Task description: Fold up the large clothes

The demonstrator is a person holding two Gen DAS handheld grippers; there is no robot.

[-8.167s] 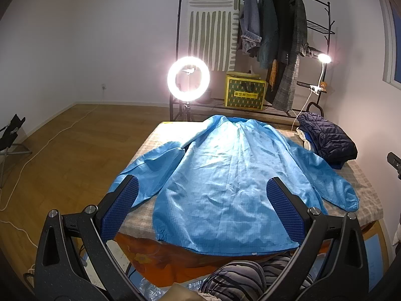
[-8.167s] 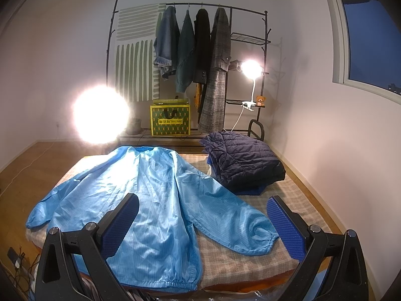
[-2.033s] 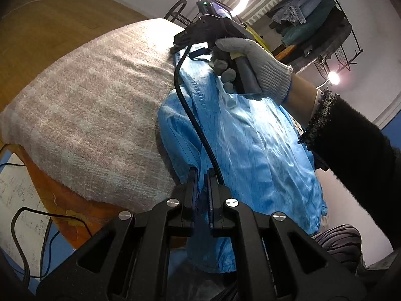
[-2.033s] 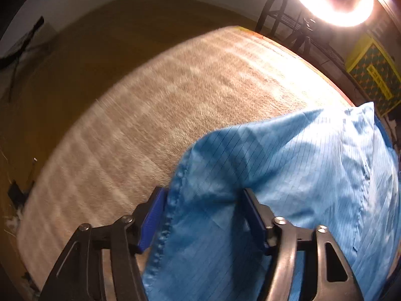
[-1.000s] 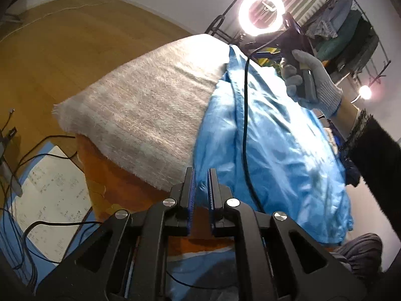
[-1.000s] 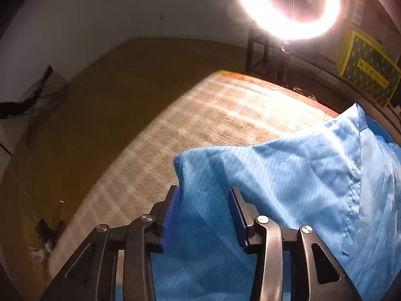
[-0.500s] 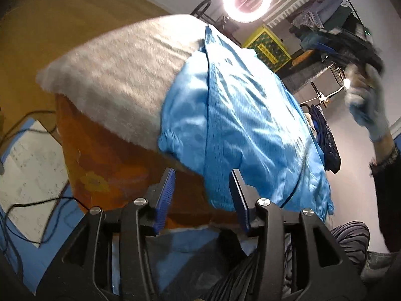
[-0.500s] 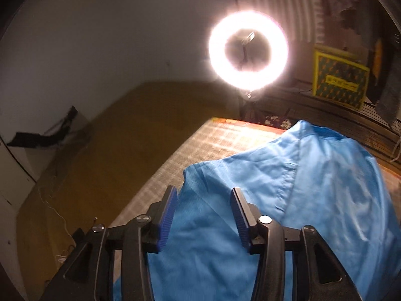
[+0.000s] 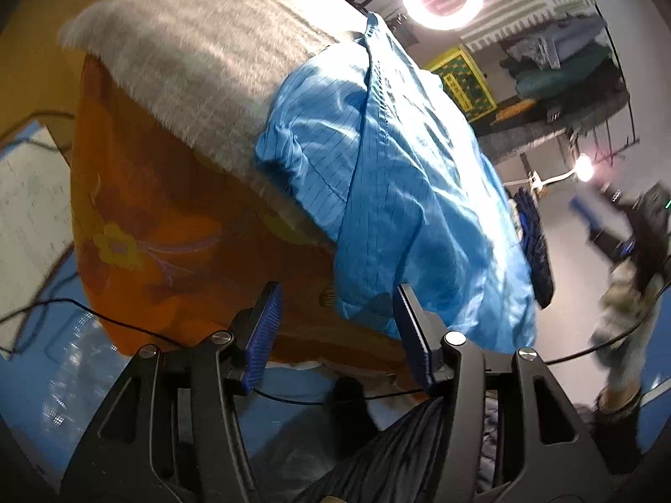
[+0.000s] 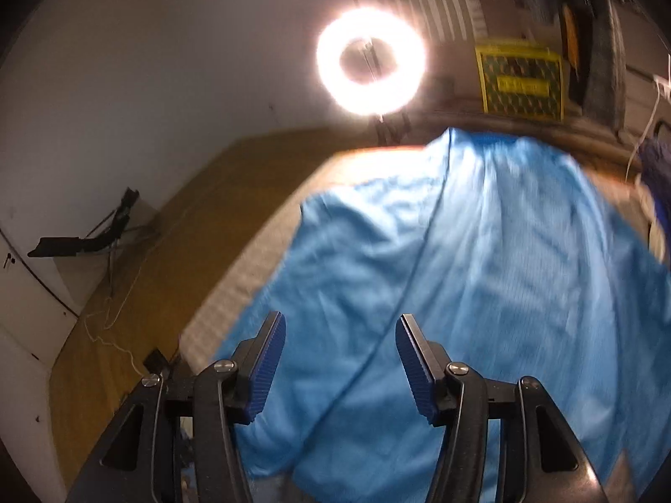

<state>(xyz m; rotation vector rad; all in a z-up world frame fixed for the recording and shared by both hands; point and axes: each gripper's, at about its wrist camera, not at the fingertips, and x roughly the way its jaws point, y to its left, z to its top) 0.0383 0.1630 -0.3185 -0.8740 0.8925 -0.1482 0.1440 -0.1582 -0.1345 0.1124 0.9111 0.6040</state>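
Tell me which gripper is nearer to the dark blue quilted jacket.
Right. The right gripper is beside the jacket at the bed's far side; the left gripper is at the near corner.

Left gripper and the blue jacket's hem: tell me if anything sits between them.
Nothing visible does. The left gripper is opening, nothing between its fingers, and the blue jacket hangs over the table edge just beyond them. A thin black cable runs below the fingers, not across the gap.
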